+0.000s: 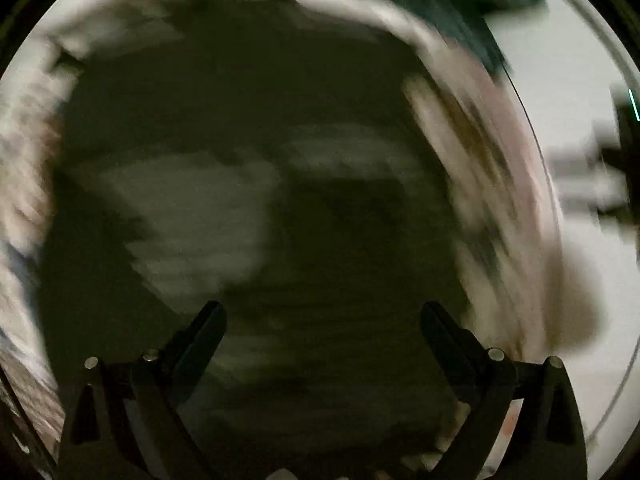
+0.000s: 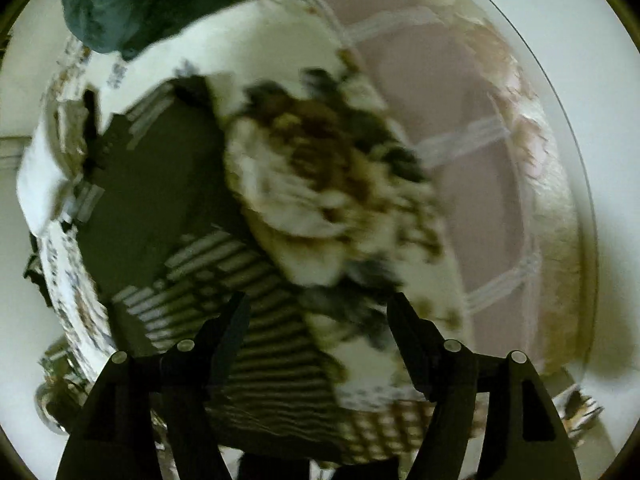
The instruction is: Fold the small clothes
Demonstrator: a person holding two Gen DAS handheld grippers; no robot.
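2 hand-held grippers pointing steeply down | left wide apart, empty | right parted, empty

Left tongs spread wide, nothing between them, above blurred dark olive cloth, pale patterned fabric alongside

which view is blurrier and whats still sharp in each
Left wrist view is blurrier: the dark cloth is smeared and dim, only the left gripper looks crisp. Right wrist view has milder blur: the floral cloth smears, the striped cloth stays readable.
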